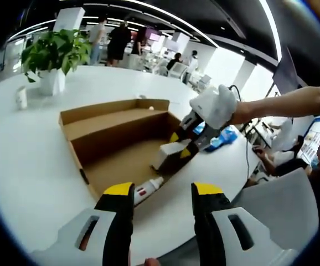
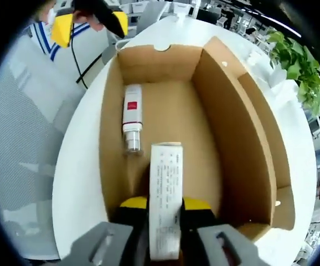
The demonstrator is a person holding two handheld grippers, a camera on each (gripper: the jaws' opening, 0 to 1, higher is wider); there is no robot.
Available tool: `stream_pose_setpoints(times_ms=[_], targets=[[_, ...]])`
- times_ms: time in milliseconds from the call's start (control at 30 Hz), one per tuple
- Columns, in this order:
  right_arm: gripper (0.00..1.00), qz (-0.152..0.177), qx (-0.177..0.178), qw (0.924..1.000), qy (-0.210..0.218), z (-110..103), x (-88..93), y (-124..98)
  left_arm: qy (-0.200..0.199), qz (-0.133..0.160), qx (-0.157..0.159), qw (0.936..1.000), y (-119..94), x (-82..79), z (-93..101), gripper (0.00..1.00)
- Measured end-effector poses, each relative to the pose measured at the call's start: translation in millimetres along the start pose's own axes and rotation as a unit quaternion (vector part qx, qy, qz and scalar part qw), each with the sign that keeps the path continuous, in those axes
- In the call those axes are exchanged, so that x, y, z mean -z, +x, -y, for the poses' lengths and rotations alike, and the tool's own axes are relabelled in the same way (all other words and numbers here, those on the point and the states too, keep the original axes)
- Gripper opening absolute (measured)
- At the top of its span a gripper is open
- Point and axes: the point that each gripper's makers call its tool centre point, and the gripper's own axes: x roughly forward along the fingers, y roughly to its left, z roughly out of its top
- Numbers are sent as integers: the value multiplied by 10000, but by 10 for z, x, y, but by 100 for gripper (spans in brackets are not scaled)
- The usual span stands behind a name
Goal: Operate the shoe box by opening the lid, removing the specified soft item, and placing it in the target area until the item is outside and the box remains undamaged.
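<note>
An open brown shoe box (image 1: 102, 136) lies on the white table, its lid (image 1: 113, 106) folded back. My right gripper (image 2: 165, 204) is low inside the box (image 2: 201, 127), shut on a white packet (image 2: 165, 194) with printed text. In the left gripper view that right gripper (image 1: 180, 145) reaches in from the right in a white-gloved hand, gripping the packet (image 1: 168, 152). A white tube with a red label (image 2: 132, 113) lies on the box floor by the left wall, also near the box's near end (image 1: 147, 190). My left gripper (image 1: 163, 194) hovers open just outside that end, and appears again at top left (image 2: 93, 22).
A potted plant (image 1: 55, 52) and a small white cup (image 1: 21, 97) stand on the round white table (image 1: 27, 166) beyond the box. A blue item (image 1: 226, 137) lies at the table's right edge. People stand in the background; a seated person is nearby at right.
</note>
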Motion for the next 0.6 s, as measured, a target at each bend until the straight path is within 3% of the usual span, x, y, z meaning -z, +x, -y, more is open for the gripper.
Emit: stream_pose_setpoints(times_ms=[367,600], targets=[[17,287,217,9990,255,73,-88,-239,57,16,7,10000,-10,-25,58,41],[17,362,341,9986,189,79,-132,-381,84,32,27,10000,-3,-77,118,41]])
